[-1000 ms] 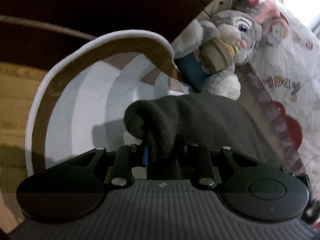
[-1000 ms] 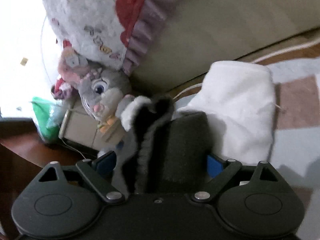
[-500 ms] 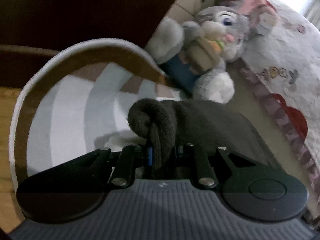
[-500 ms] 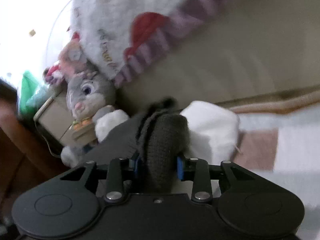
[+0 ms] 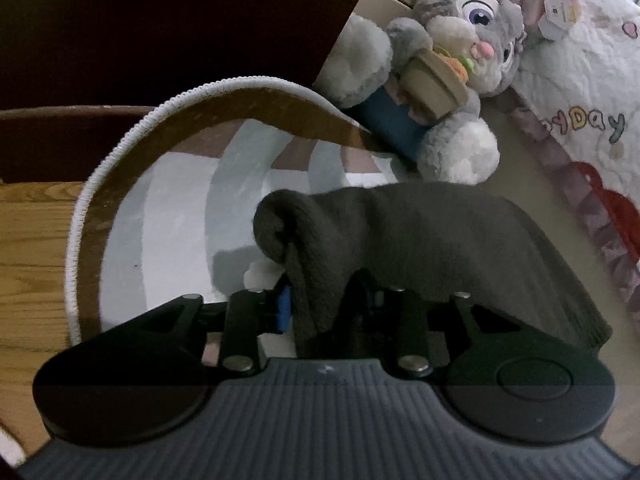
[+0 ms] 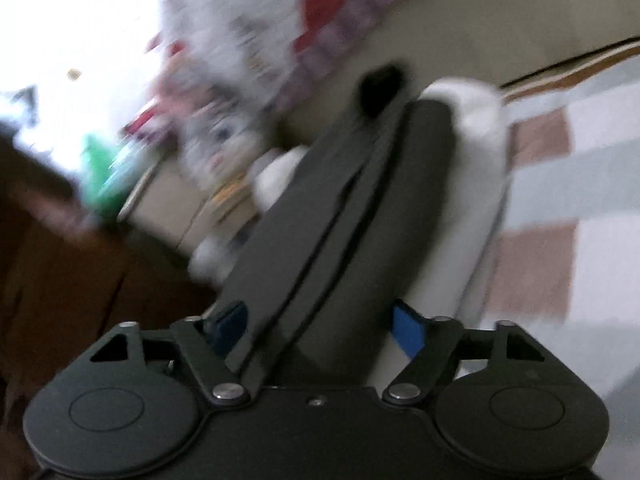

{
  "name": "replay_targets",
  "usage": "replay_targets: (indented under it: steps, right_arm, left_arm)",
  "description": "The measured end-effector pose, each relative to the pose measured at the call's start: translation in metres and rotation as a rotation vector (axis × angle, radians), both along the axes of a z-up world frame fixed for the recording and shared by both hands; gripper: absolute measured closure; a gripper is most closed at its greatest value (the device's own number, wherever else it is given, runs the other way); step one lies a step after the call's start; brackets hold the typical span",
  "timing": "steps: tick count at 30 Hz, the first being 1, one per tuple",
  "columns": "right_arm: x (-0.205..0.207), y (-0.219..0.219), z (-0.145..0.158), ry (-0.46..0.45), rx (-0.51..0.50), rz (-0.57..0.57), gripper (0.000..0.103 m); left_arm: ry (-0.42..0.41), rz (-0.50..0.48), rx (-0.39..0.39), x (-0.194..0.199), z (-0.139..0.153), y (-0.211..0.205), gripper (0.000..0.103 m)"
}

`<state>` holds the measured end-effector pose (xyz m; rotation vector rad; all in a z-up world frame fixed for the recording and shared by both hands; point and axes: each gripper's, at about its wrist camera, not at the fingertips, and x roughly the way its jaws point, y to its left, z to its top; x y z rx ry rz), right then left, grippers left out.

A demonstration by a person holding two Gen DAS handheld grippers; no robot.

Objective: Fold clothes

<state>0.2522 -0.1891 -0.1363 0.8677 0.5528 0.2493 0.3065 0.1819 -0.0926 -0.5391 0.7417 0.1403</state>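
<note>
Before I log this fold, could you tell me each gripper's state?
Left gripper: shut on the dark garment.
Right gripper: open, dark garment between its fingers.

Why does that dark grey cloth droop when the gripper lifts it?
The dark grey cloth is probably soft and floppy: it curls over and hangs off the left gripper. It looks fuzzy, so likely not slippery. It seems light too.

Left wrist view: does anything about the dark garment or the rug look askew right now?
Yes. The dark garment is rolled into a lump at its left corner above the left gripper, not flat. The rug edge curls up off the wooden floor. The right wrist view is too blurred to judge.
</note>
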Motion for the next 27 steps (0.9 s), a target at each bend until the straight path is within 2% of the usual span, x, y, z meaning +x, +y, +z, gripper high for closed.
replay_targets:
  steps: [1, 3, 5, 6, 8, 11, 14, 15, 17, 19, 22, 25, 27]
  right_arm:
    - [-0.006, 0.004, 0.003, -0.004, -0.022, 0.016, 0.036]
    - [-0.019, 0.012, 0.008, -0.011, -0.067, 0.048, 0.045]
    - [-0.032, 0.021, 0.013, -0.019, -0.112, 0.079, 0.055]
    - [-0.038, 0.025, 0.015, -0.023, -0.134, 0.095, 0.056]
    - [-0.05, 0.033, 0.02, -0.03, -0.179, 0.127, 0.067]
    - [-0.068, 0.04, 0.029, -0.028, -0.236, 0.176, 0.075]
    - [-0.087, 0.044, 0.043, -0.029, -0.312, 0.221, 0.073]
    - [-0.096, 0.044, 0.048, -0.024, -0.364, 0.202, 0.07]
    - [-0.111, 0.043, 0.055, 0.001, -0.472, 0.165, 0.042]
    - [-0.123, 0.041, 0.06, 0.01, -0.573, 0.151, 0.042]
    - [-0.139, 0.032, 0.07, 0.024, -0.634, 0.136, 0.042]
    - [-0.159, 0.027, 0.082, 0.001, -0.66, 0.119, 0.042]
    - [-0.174, 0.024, 0.089, -0.014, -0.681, 0.106, 0.042]
  left_arm:
    - [0.01, -0.008, 0.01, -0.004, 0.003, -0.003, 0.063]
    - [0.029, -0.023, 0.03, -0.013, 0.008, -0.008, 0.049]
    - [0.048, -0.038, 0.05, -0.022, 0.013, -0.013, 0.042]
    - [0.058, -0.045, 0.061, -0.026, 0.015, -0.016, 0.04]
    - [0.077, -0.06, 0.081, -0.035, 0.02, -0.021, 0.037]
    - [0.107, -0.083, 0.111, -0.048, 0.028, -0.029, 0.032]
    - [0.107, -0.119, 0.168, -0.07, 0.034, -0.043, 0.03]
    - [0.102, -0.134, 0.191, -0.08, 0.036, -0.049, 0.025]
    - [0.093, -0.163, 0.238, -0.098, 0.04, -0.061, 0.018]
    - [0.083, -0.192, 0.285, -0.117, 0.044, -0.072, 0.018]
    - [0.118, -0.222, 0.252, -0.139, 0.036, -0.078, 0.018]
    - [0.146, -0.238, 0.28, -0.154, 0.037, -0.087, 0.018]
    - [0.153, -0.237, 0.259, -0.158, 0.042, -0.091, 0.014]
